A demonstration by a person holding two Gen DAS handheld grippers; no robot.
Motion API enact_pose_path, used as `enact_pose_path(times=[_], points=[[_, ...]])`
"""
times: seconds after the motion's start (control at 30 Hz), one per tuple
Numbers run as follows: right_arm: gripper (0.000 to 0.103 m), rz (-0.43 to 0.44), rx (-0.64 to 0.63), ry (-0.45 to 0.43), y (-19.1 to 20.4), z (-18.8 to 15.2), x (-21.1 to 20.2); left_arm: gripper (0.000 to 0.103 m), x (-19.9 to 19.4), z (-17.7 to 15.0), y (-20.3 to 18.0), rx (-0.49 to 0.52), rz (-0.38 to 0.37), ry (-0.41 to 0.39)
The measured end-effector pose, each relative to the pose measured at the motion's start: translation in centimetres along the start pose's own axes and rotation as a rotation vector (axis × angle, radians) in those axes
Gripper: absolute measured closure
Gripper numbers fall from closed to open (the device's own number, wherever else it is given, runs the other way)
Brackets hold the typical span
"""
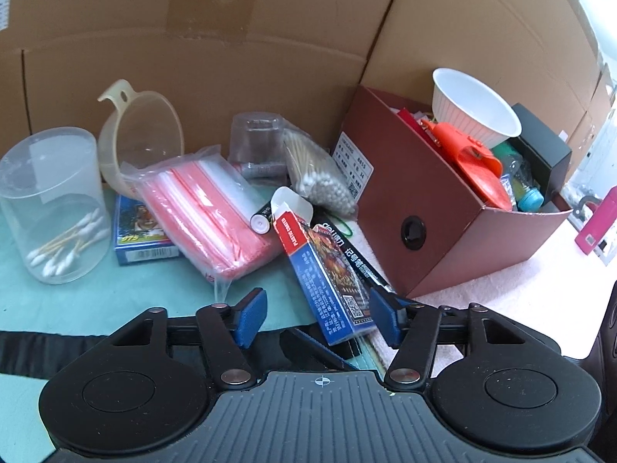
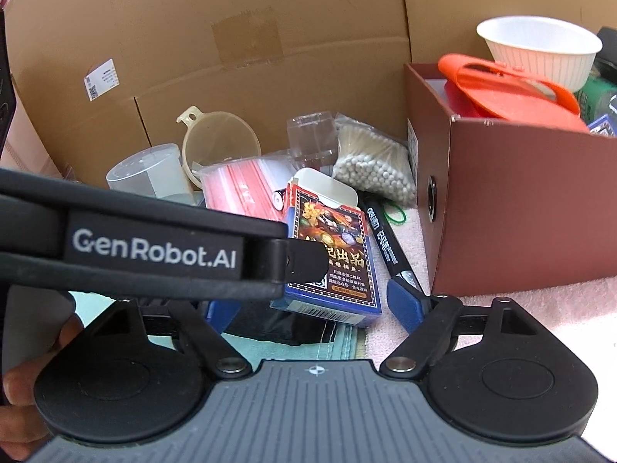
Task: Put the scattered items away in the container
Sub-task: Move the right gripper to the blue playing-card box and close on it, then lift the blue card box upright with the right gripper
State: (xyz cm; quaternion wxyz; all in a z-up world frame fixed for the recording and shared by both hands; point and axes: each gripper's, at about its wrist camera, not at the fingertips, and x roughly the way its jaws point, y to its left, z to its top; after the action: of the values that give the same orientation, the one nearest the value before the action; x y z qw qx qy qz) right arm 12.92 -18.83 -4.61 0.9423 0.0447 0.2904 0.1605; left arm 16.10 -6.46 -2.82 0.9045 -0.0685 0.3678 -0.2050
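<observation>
Several things already sit in the brown box [image 1: 455, 208], ahead and right of our tools: a white bowl [image 1: 472, 110] and an orange clip [image 1: 476, 162] among them. Left scattered ahead are the card box [image 2: 331, 254], marker [image 2: 387, 239], zip bags [image 1: 216, 208] and cotton buds [image 1: 320, 169]. Our left gripper [image 1: 318, 318] and right gripper [image 2: 316, 305] both gape wide, empty, flanking the card box.

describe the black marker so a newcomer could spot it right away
Start at the maroon box on the right. Just left of its front corner, the black marker lies flat beside the open-flapped blue card box, with a green rubber band near its far end. It is the only long thin black item, printed with white lettering.
</observation>
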Motion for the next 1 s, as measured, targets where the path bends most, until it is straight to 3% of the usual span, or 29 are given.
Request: enact_pose_path(times=[0.3,0.37,0.47,1.0], points=[[0.022,0.036,0.074,0.023,-1.3,0.1,0.7,0.049,1.4,0.3,0.3,-0.013,-0.020,0.033],[0.035,0.034,0.084,0.018,-1.4,0.1,0.6,0.058,1.5,0.3,0.3,-0.009,-0.024,0.035],[0.037,0.035,0.095,0.017,-1.6,0.1,0.5,0.063,1.4,0.3,0.2,0.000,-0.023,0.034],[0.037,0.012,0.006,0.034,-0.2,-1.3,-2.6,0.066,-1.4,-1.8,-0.6,-0.001,-0.031,0.042]])
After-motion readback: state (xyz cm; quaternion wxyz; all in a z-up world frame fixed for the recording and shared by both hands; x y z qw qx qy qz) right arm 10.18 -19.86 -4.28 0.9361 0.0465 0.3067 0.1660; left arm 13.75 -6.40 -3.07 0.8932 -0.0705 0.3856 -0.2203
